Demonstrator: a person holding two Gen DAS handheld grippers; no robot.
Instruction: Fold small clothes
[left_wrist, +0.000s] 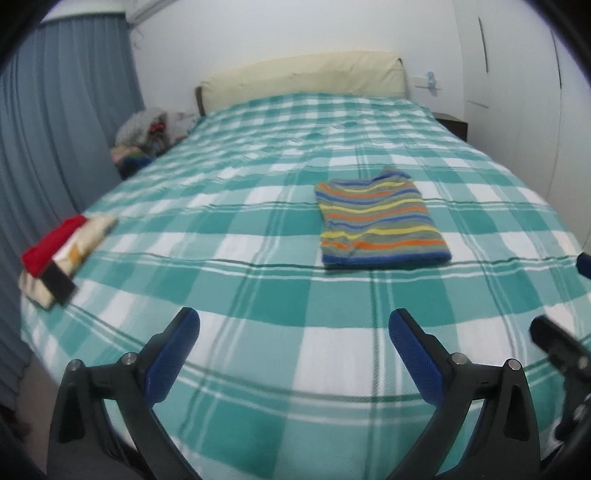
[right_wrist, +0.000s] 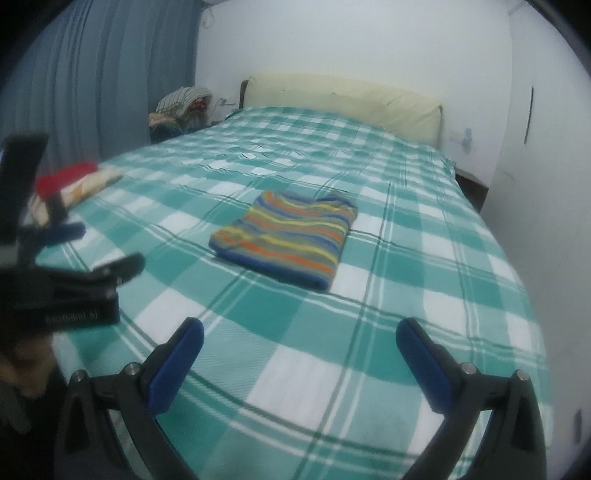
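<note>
In the left wrist view, the left gripper (left_wrist: 293, 325) stands above the near end of the bed (left_wrist: 258, 295), which is covered with a green and white checked blanket. Its two blue-padded fingers (left_wrist: 173, 354) are spread wide apart and nothing is between them. The striped garment (left_wrist: 380, 221) lies folded into a neat rectangle near the middle of the bed, well apart from the gripper. At the left edge of the bed rests a small pile of clothes (left_wrist: 66, 251), red on top of a pale patterned piece; it is blurred. At the right border a part of the right gripper (left_wrist: 554, 347) comes in. Beside the bed, near the blue curtain (left_wrist: 66, 110), there is a heap of cloth and bags (left_wrist: 144, 133); what is inside I cannot tell.

In the right wrist view, the right gripper (right_wrist: 299, 330) is also released, fingers wide, holding nothing. The striped garment lies ahead, slightly to the left, flat on the blanket. The left gripper appears blurred at the left border, in front of the pile of clothes.
</note>
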